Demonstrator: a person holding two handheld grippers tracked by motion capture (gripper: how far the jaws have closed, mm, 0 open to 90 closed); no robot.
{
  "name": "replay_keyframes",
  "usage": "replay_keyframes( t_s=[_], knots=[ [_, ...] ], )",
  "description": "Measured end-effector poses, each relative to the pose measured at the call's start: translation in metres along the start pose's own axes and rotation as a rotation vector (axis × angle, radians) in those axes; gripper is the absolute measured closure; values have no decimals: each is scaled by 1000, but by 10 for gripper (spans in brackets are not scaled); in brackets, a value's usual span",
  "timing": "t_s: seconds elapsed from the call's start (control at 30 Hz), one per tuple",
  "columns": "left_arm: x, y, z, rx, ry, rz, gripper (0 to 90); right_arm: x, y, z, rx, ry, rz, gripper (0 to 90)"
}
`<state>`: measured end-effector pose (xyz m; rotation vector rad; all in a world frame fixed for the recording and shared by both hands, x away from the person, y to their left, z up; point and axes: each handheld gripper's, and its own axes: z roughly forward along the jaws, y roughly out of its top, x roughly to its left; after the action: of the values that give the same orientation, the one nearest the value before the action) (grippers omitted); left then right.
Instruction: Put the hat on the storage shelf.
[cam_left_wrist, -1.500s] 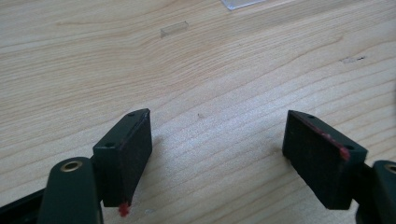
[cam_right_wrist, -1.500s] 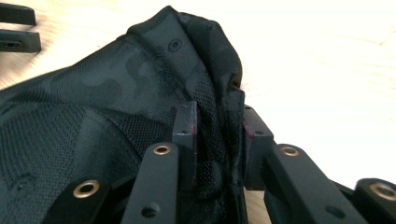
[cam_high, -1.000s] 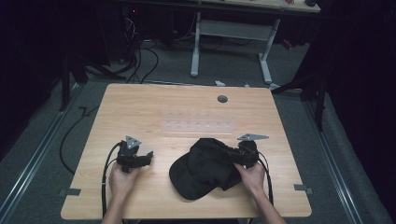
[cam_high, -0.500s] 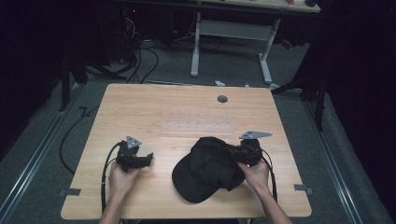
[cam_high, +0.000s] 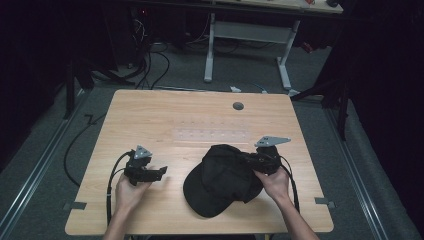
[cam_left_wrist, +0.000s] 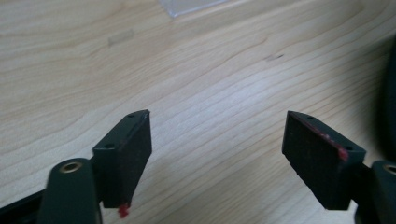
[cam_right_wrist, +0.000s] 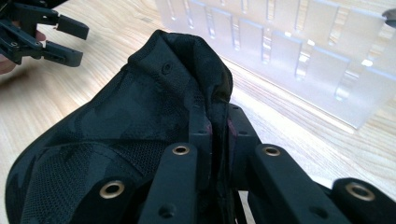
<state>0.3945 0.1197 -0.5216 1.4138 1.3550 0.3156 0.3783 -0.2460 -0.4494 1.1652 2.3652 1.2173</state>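
A black cap (cam_high: 220, 180) lies on the wooden table (cam_high: 200, 120) near its front, brim toward the front edge. My right gripper (cam_high: 249, 161) is shut on the cap's back edge; in the right gripper view a fold of the black fabric (cam_right_wrist: 205, 93) rises from between the jaws (cam_right_wrist: 215, 128). My left gripper (cam_high: 161, 172) rests low over the table to the cap's left, apart from it. Its jaws stand wide open over bare wood in the left gripper view (cam_left_wrist: 217, 140), with the cap's dark edge (cam_left_wrist: 388, 102) at far right.
A clear plastic strip with slots (cam_high: 212, 135) lies flat at the table's middle, just behind the cap, and looms large in the right gripper view (cam_right_wrist: 289, 51). A round grey grommet (cam_high: 238, 106) sits near the back edge. Cables (cam_high: 107, 195) trail from the grippers.
The right gripper has pulled the cap slightly to the right and back. The left gripper has stayed almost still.
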Motion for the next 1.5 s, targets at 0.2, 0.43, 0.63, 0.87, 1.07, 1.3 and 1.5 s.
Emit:
replay_keyframes(
  t_s=[0.2,0.43,0.63,0.87,1.07,1.3,1.5],
  knots=[
    [-15,9,-8,16,-69,4,246,3,7,-5,-14,11,-28,841],
    [-29,16,-13,24,-125,19,232,6,20,-16,-46,21,-81,844],
    [-40,21,-18,39,-169,30,219,11,34,-24,-61,28,-145,845],
    [-63,34,-23,50,-250,66,218,19,51,-29,-77,43,-206,845],
    [-77,44,-23,65,-298,87,219,26,63,-32,-90,58,-255,846],
    [-93,55,-20,100,-355,102,231,30,69,-31,-96,79,-283,846],
    [-100,58,-11,147,-379,103,233,31,71,-29,-99,103,-291,845]
  ],
)
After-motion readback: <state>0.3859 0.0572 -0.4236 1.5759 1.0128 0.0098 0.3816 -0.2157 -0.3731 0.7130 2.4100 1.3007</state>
